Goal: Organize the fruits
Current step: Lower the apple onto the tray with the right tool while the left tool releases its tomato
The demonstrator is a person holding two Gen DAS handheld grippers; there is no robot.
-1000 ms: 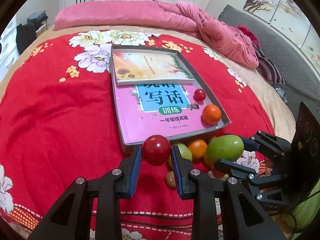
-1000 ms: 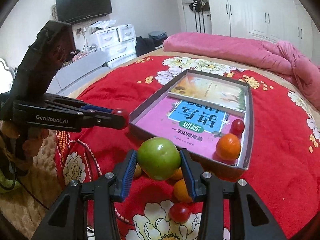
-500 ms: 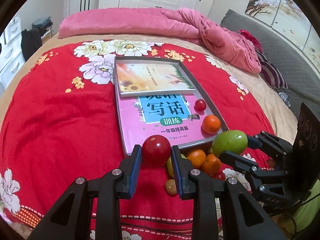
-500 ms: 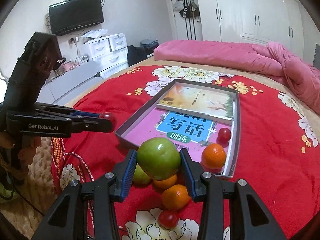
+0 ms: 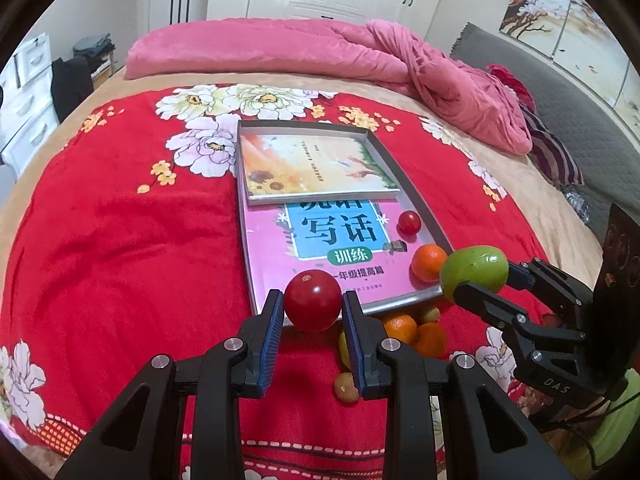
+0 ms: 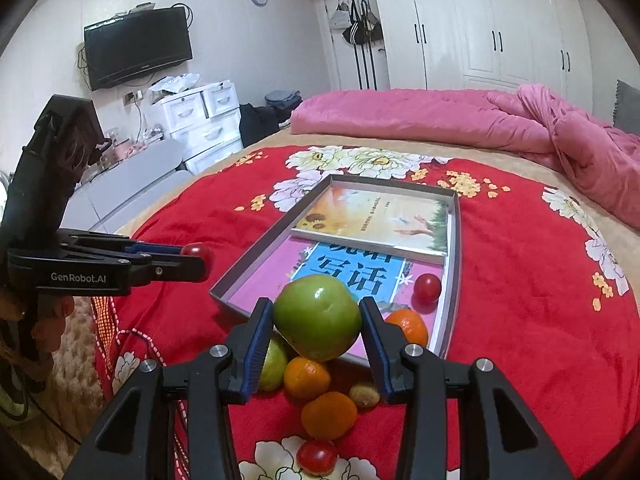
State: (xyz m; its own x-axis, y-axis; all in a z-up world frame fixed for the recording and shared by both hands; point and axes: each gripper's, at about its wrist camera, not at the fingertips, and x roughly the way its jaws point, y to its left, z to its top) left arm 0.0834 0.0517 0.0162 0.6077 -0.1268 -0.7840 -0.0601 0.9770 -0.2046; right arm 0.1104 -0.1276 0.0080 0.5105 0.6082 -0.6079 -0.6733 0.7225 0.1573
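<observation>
My left gripper (image 5: 313,306) is shut on a red tomato (image 5: 313,300), held above the near edge of the grey tray (image 5: 416,190). My right gripper (image 6: 317,320) is shut on a green apple (image 6: 318,316), also raised near the tray's front edge. In the left wrist view the green apple (image 5: 474,270) shows at the right, in the right gripper (image 5: 480,280). Two books lie in the tray, with a small tomato (image 5: 409,222) and an orange (image 5: 428,262) at its near right corner. Loose fruit (image 6: 328,414) is piled on the red blanket below the tray.
The red flowered blanket (image 5: 100,240) covers the bed. A pink duvet (image 5: 320,52) is bunched along the far side. White drawers (image 6: 200,120) and a wall television (image 6: 138,46) stand to the left of the bed. A person's hand (image 6: 48,320) holds the left gripper.
Both grippers have risen and moved forward toward the tray with their fruit held; the pile of loose fruit now lies lower in both views.
</observation>
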